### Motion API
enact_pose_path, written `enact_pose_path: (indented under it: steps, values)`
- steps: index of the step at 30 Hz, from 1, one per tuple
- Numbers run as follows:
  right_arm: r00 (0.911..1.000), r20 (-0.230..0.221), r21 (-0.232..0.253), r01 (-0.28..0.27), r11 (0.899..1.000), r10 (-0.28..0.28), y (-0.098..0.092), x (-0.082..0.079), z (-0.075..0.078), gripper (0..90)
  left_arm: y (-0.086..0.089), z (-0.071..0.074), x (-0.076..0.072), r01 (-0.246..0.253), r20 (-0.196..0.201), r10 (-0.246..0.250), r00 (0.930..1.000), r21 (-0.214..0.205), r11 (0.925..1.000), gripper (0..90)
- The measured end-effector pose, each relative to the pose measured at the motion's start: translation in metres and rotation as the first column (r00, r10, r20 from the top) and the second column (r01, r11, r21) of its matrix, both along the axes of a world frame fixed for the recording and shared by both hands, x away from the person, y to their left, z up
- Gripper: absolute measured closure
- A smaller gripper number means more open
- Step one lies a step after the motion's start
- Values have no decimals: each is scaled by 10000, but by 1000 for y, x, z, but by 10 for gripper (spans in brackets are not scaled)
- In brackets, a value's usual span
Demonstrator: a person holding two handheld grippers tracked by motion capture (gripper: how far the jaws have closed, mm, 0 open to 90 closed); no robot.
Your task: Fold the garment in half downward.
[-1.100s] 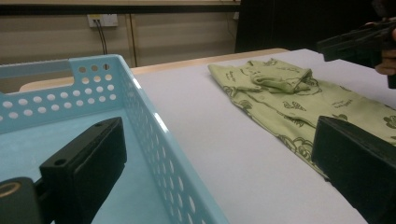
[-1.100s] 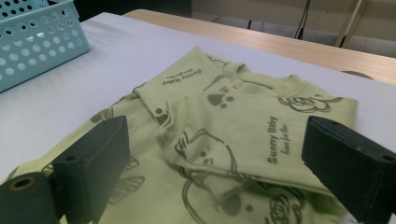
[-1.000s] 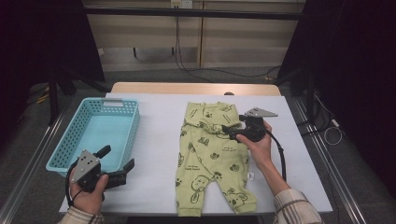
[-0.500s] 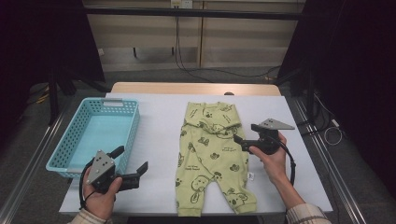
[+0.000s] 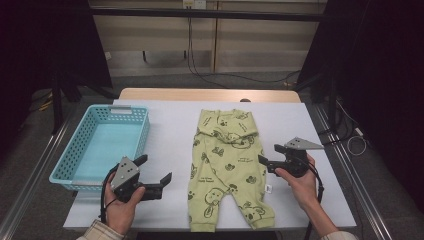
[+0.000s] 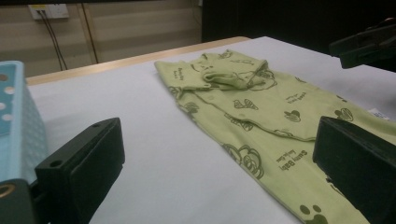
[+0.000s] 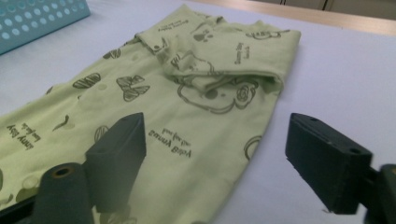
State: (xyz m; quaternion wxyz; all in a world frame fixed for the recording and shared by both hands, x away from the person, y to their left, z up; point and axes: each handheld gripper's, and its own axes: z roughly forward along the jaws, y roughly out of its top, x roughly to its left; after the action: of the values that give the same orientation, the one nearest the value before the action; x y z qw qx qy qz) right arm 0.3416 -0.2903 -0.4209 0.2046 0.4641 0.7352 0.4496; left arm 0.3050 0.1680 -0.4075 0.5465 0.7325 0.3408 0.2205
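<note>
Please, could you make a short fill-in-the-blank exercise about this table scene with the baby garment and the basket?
1. The basket beside the garment is coloured ____.
2. The baby garment lies between the left tool and the ____ tool.
3. The sleeves of the garment are folded ____ its chest.
4. The jaws of the left tool hold ____.

Missing words: blue; right; over; nothing

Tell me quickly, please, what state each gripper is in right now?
Left gripper: open, holding nothing, on the table left of the green baby romper.
Right gripper: open, jaws just been closing, nothing gripped, at the romper's right edge.
</note>
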Motion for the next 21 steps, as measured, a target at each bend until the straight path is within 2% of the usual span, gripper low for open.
enact_pose_path:
  steps: [3,5,8,10,12,15,17,18,19,21]
  values:
    - [9997,-196,-67,-150,9999,149,-2,-4,-2,257,-7,-3,6,178,-206,-177,9996,14,9998,29]
    - [9993,-345,74,-160,9998,163,-3,-7,-4,271,-12,-5,9,211,-363,-204,9991,187,9996,34]
    - [9967,-742,216,-311,9993,326,-5,-13,-9,286,-18,-7,12,371,-366,-353,9987,487,9981,41]
    - [9963,-752,48,-424,9991,426,-5,-16,-12,309,-24,-7,13,399,-492,-381,9981,362,9985,44]
    - [9950,-897,53,-446,9990,449,-5,-21,-13,329,-28,-8,16,572,-658,-540,9964,476,9972,44]
    - [9943,-957,-38,-478,9989,472,-4,-25,-14,358,-37,-14,21,820,-847,-749,9936,830,9932,43]
    - [9931,-1038,-53,-562,9984,553,-3,-28,-17,413,-42,-17,25,761,-1140,-632,9915,1121,9908,42]
    - [9920,-1106,-127,-620,9980,603,-3,-28,-18,436,-44,-18,27,719,-1165,-564,9916,1334,9885,41]
    - [9914,-1156,-118,-631,9979,613,-3,-29,-19,441,-45,-19,29,878,-1320,-689,9889,1432,9858,40]
    - [9903,-1261,-287,-618,9977,577,-4,-28,-21,464,-47,-20,33,882,-1406,-640,9880,1732,9809,46]
